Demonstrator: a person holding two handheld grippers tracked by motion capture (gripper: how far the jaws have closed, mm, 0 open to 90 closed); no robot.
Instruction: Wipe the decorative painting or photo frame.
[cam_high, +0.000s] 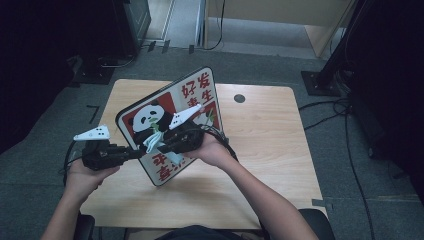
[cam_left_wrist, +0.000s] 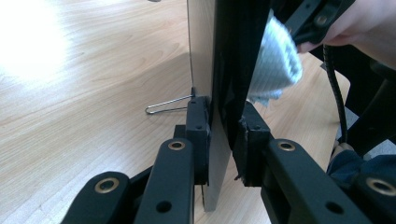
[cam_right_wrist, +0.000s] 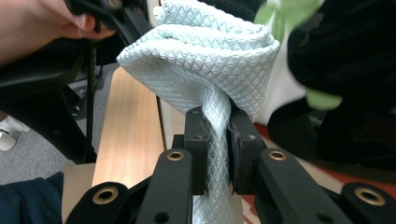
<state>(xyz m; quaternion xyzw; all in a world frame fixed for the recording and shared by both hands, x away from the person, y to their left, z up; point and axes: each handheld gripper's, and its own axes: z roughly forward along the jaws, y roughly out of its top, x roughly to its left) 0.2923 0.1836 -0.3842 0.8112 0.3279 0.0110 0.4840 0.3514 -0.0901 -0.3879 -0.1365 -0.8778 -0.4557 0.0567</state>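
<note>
Two grippers, left gripper pinching flat rounded panda board, right gripper clamping waffle-textured cloth

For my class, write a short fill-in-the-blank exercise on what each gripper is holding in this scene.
1. The left gripper clamps the edge of the panda ____.
2. The right gripper is shut on a pale blue ____.
3. The animal printed on the board is a ____.
4. The wooden table has a dark round ____ near its far edge.

Missing words: board; cloth; panda; hole
</note>
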